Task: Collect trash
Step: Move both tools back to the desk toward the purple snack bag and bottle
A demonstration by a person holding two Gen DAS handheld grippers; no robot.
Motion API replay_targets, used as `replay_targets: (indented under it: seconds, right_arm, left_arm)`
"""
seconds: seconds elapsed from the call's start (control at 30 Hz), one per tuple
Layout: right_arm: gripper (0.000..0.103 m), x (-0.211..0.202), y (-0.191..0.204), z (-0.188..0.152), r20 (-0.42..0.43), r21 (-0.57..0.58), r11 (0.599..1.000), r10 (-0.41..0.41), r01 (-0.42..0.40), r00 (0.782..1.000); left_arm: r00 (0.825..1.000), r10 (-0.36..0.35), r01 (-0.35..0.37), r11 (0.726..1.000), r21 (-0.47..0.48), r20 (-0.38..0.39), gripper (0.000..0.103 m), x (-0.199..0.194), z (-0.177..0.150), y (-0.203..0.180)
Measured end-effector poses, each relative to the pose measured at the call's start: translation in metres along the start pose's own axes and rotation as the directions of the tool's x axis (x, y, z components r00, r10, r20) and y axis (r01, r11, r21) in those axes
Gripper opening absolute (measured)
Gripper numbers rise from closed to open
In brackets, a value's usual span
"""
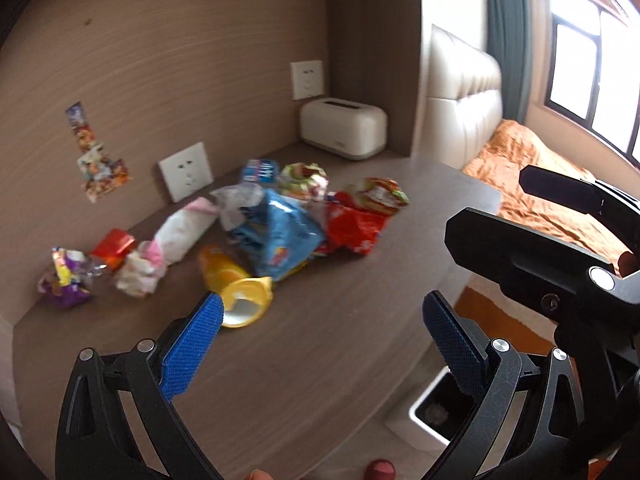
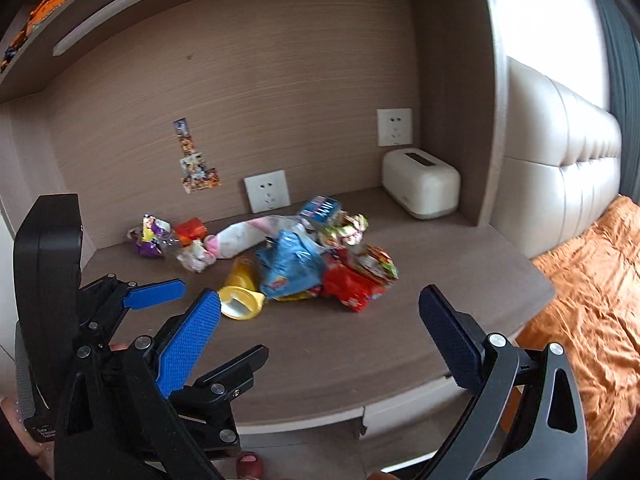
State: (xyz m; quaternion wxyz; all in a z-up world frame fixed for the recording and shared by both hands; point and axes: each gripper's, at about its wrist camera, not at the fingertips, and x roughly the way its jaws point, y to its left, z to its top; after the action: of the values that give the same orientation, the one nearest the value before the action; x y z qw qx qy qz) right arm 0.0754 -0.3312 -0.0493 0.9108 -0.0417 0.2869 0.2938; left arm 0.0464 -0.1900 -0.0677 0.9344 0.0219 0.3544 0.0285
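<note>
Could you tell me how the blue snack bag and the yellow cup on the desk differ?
The blue snack bag is soft, crumpled film in the middle of the pile; the yellow cup is rigid, tipped on its side with its white inside showing, at the pile's near edge. The bag looks bigger. Both lie on the desk, ungrasped.

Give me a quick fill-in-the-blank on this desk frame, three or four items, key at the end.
1. Both the left gripper and right gripper have their jaws ____.
2. The cream toaster stands in the desk's back ____ corner.
3. The piece of trash nearest the grippers is the ____ cup, lying on its side.
4. The white bin stands on the ____, beside the desk.

Missing words: open; right; yellow; floor
</note>
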Motion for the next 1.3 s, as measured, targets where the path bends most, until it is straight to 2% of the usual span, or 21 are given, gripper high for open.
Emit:
replay_targets:
  seconds: [0.13,0.27,0.5,0.6,0.7,0.83,0.9,0.97,1.03,1.1,1.2,1.23,1.27,1.3]
  right_arm:
    - [0.099,0.025,0.042,0.02,0.006,-0.052,0.997,0.064,-0.063,0.998]
    - [0.099,0.044,0.078,0.037,-0.005,-0.094,0.989,0.115,-0.115,0.993]
    - [0.099,0.098,0.135,0.056,-0.061,-0.163,0.976,0.137,-0.146,0.989]
    - [0.099,0.127,0.155,0.058,-0.108,-0.17,0.972,0.144,-0.161,0.984]
    - [0.099,0.157,0.174,0.055,-0.161,-0.166,0.969,0.155,-0.182,0.975]
    - [0.099,0.199,0.197,0.048,-0.213,-0.151,0.972,0.144,-0.178,0.966]
    - [0.099,0.219,0.211,0.045,-0.228,-0.142,0.98,0.107,-0.142,0.968]
    - [0.099,0.237,0.227,0.043,-0.229,-0.154,0.984,0.056,-0.093,0.972]
    - [0.099,0.256,0.24,0.041,-0.252,-0.152,0.987,0.003,-0.043,0.968]
    - [0.099,0.271,0.245,0.041,-0.286,-0.117,0.993,-0.013,-0.021,0.958]
    - [0.099,0.289,0.25,0.043,-0.328,-0.05,0.999,-0.026,0.01,0.944]
    - [0.099,0.292,0.251,0.043,-0.329,-0.045,0.999,-0.037,0.024,0.943]
    - [0.099,0.297,0.254,0.043,-0.334,-0.045,0.998,-0.056,0.043,0.941]
    - [0.099,0.3,0.256,0.043,-0.337,-0.046,0.998,-0.064,0.051,0.939]
  left_arm:
    - [0.996,0.088,-0.087,0.995,-0.059,0.024,0.098,-0.019,-0.003,0.054]
    - [0.984,0.172,-0.167,0.98,-0.107,0.036,0.098,-0.029,-0.009,0.109]
    - [0.942,0.334,-0.33,0.922,-0.205,-0.014,0.098,-0.02,-0.017,0.22]
    - [0.927,0.373,-0.369,0.9,-0.232,-0.028,0.098,-0.012,-0.019,0.263]
    - [0.92,0.39,-0.388,0.888,-0.247,-0.04,0.098,-0.001,-0.018,0.294]
    - [0.92,0.386,-0.391,0.882,-0.263,-0.073,0.098,0.03,-0.012,0.326]
    - [0.917,0.387,-0.398,0.878,-0.265,-0.094,0.098,0.048,-0.008,0.34]
    - [0.922,0.368,-0.386,0.879,-0.279,-0.118,0.098,0.066,-0.007,0.355]
    - [0.922,0.361,-0.386,0.879,-0.28,-0.139,0.098,0.082,-0.007,0.365]
    - [0.934,0.319,-0.353,0.892,-0.283,-0.16,0.098,0.098,-0.008,0.375]
    - [0.952,0.27,-0.302,0.91,-0.285,-0.146,0.099,0.107,-0.006,0.381]
    - [0.949,0.28,-0.31,0.91,-0.276,-0.143,0.099,0.108,-0.005,0.383]
    - [0.938,0.313,-0.341,0.904,-0.256,-0.146,0.099,0.11,-0.004,0.386]
    - [0.941,0.307,-0.335,0.908,-0.252,-0.145,0.099,0.111,-0.004,0.389]
